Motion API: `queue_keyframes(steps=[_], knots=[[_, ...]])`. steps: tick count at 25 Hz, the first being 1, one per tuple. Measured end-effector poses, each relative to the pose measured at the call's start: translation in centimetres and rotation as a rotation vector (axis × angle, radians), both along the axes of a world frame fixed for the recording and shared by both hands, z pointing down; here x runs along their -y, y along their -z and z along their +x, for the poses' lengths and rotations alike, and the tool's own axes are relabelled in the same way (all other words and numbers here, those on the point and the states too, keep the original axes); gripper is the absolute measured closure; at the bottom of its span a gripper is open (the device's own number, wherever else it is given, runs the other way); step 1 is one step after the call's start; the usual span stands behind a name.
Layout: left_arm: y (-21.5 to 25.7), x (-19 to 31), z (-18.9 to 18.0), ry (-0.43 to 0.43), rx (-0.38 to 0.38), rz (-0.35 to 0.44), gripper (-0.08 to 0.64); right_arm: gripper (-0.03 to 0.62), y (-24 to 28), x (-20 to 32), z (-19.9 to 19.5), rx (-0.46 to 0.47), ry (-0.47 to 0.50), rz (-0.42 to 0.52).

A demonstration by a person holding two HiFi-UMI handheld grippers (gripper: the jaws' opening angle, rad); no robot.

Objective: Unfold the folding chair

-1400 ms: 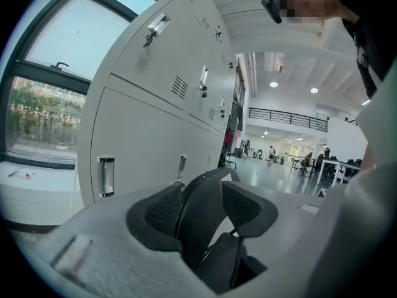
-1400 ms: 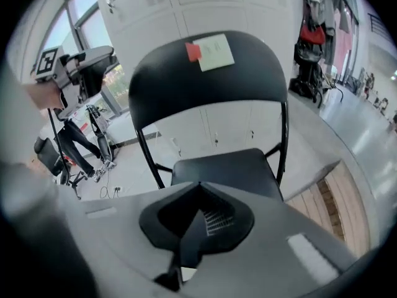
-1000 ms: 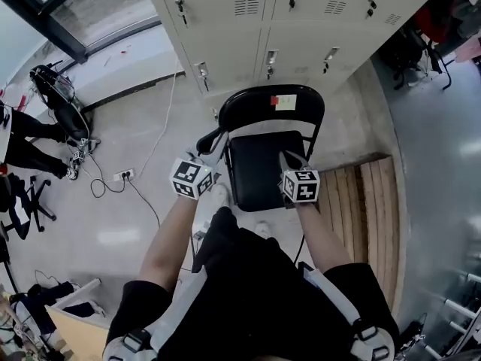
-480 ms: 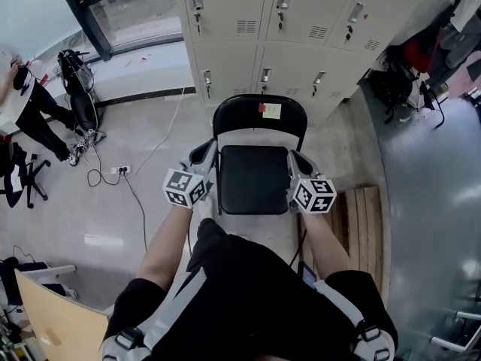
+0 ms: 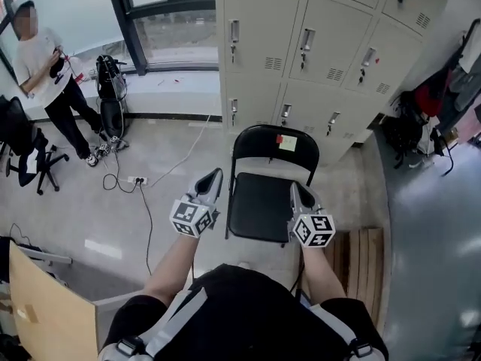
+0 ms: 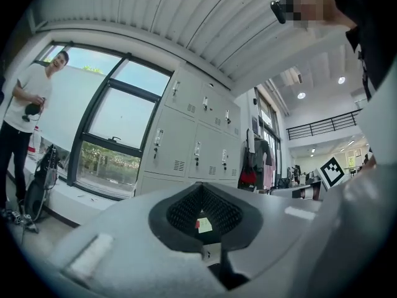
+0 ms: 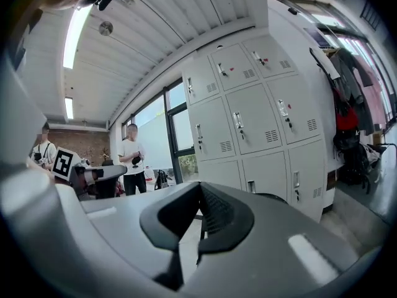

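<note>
The folding chair (image 5: 263,201) has backrest stickers (image 5: 284,142) that seem too small to read. The left gripper (image 5: 216,175) and right gripper (image 5: 296,191) have their fingers together, holding nothing.

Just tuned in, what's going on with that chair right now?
A person holds a gripper in each hand above a black folding chair, which stands open, seat down, in front of grey lockers. In the head view the left gripper and the right gripper show at the seat's left and right sides. Both have their jaws shut with nothing between them, so neither is gripping the chair.
</note>
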State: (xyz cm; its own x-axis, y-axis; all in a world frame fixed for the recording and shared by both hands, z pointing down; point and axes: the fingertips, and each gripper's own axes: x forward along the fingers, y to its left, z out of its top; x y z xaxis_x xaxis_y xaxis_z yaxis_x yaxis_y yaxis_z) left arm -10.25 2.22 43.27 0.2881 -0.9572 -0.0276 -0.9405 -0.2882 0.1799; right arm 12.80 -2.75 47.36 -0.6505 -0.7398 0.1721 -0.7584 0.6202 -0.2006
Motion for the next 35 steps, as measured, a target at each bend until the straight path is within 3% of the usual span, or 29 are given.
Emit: queue_keyframes(steps=[7, 11, 17, 21, 30, 35], knots=[[3.1, -5.1, -5.1, 0.073, 0.003, 0.072, 0.561, 0.588, 2.6, -1.5, -1.4, 0.064, -0.006, 0.029], [3.7, -9.0, -7.7, 0.106, 0.024, 0.086, 0.561, 0.588, 4.0, -4.3, -3.3, 0.041, 0.027, 0.074], [3.9, -13.5, -10.4, 0.123, -0.006, 0.097, 0.561, 0.588, 6.6, -8.7, -5.6, 0.037, 0.028, 0.132], [4.0, -15.4, -11.0, 0.102, -0.013, 0.113, 0.561, 0.588, 7.8, -11.0, -6.0, 0.079, -0.009, 0.131], [2.2, -18.3, -10.6, 0.039, -0.018, 0.067, 0.561, 0.588, 7.9, -15.9, -3.7, 0.071, -0.087, 0.149], [4.1, -18.1, -9.3, 0.055, -0.022, 0.125, 0.561, 0.589, 7.7, -15.7, -1.1, 0.061, -0.091, 0.169]])
